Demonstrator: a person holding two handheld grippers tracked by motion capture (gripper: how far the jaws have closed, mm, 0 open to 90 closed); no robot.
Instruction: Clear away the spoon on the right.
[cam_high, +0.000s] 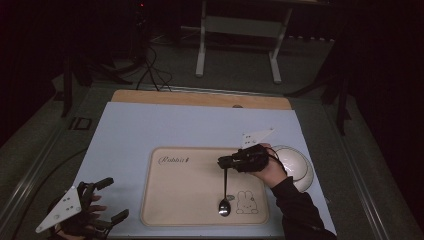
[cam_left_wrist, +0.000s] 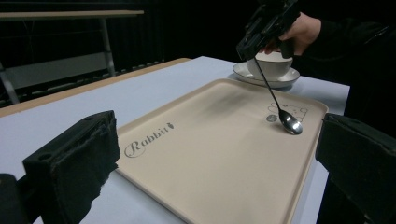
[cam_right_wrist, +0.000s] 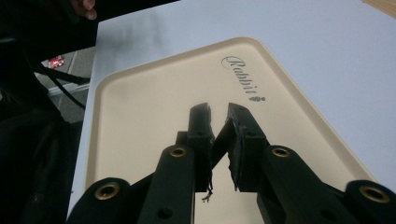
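Left gripper (cam_high: 109, 199) jaws spread wide (low), right gripper (cam_high: 223, 161) clamped; forearm extended

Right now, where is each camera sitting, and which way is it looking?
High view: above the table, looking down at the tray; both hands with grippers enter below.
Left gripper view: rides the left gripper, looking between its open jaws across the tray at the spoon.
Right gripper view: rides the right gripper, looking down onto the tray.
All share the tray's "Rabbit" lettering.

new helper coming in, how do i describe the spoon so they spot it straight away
Find the beige tray printed "Rabbit" on the white table. Near its rabbit drawing, the metal spoon hangs from the right gripper, bowl down on the tray. It is the one shiny, slender thing, unlike the white cup on its saucer beside the tray.
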